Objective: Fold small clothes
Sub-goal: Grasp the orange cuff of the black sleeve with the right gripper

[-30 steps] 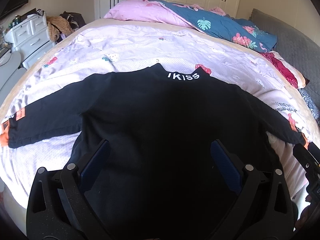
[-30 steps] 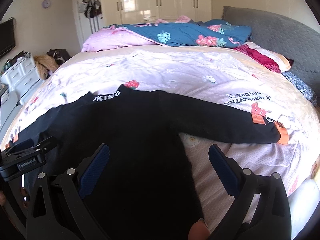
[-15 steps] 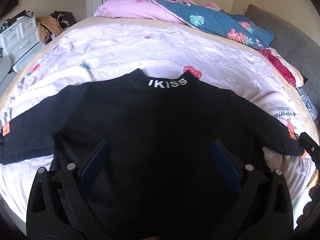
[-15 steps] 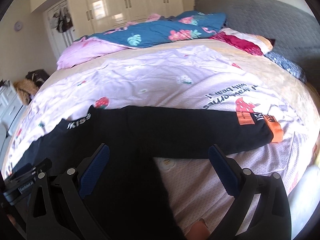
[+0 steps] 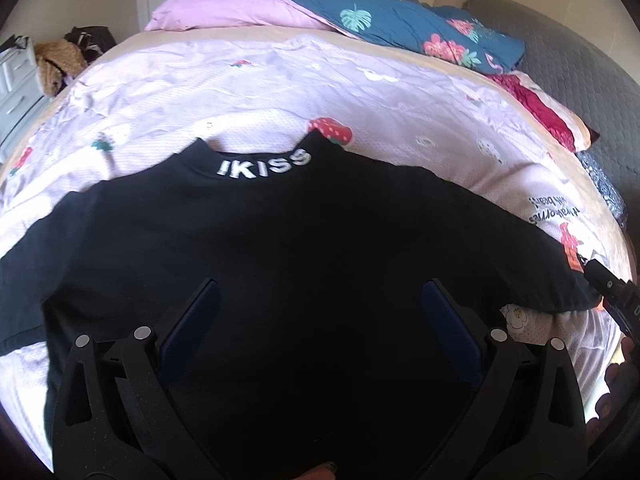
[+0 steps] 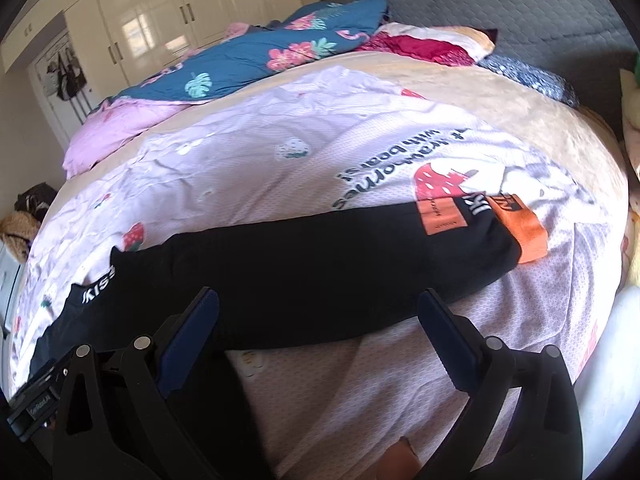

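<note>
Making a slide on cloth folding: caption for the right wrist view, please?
Open right gripper above the outstretched sleeve of a black top lying on a pink bedsheet.

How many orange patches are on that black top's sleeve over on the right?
2 on the black top. A square orange label sits on the sleeve just before the cuff, and an orange cuff band is at its very end. The other sleeve's end is out of view.

shirt [image 5: 304, 248] spread on bedsheet [image 5: 280, 92], pillows [image 5: 240, 12] behind
</note>
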Available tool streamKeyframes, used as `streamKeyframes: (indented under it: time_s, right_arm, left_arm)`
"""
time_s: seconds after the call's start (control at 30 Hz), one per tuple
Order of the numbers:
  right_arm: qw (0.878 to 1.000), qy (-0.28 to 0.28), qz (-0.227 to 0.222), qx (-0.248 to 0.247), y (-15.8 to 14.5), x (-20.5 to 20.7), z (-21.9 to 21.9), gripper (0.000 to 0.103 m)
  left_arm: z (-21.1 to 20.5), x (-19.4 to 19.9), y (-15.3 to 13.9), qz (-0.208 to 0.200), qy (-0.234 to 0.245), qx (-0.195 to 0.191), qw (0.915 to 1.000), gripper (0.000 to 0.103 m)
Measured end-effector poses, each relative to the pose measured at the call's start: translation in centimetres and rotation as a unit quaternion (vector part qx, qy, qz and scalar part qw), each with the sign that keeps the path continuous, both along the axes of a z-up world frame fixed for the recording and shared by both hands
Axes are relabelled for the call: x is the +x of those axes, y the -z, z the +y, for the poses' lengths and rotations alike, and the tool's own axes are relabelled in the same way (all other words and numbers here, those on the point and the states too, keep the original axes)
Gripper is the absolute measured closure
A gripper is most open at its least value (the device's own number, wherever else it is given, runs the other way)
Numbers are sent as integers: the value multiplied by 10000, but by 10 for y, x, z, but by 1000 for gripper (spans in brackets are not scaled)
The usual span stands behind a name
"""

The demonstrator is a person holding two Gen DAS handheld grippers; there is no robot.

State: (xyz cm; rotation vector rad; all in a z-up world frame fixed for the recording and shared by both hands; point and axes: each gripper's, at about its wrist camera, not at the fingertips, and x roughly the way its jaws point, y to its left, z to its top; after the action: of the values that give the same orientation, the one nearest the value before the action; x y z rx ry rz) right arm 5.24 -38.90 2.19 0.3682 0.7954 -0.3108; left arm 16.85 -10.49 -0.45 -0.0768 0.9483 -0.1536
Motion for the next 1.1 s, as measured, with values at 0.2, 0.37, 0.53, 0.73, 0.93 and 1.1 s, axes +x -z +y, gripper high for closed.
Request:
streamKeyframes:
  time_s: [0.2,0.37,0.53,0.73,0.93,1.1]
  right_arm:
    - [9989,426,86,174,14,-1,-35,4]
    - [9962,811,174,270,26,-3,-62,4]
    - [9928,1107,241,396,37,-7,-86,4]
    - [9890,1355,369,471,51,-5,-104,4]
    - [9853,1518,394,676,66,4,-123,10]
    - [9853,1644,329,340,66,9,-128,48]
  left_arm:
    - [-17,8,11,113,143,12,9998,9]
    - [-33,11,14,93,317,8,9995,9]
    - [-52,15,20,109,561,42,9984,9]
    - [-67,17,25,148,722,49,9973,9]
    - [-69,21,29,186,722,65,9972,9]
    - [-60,25,28,191,620,-56,9979,9]
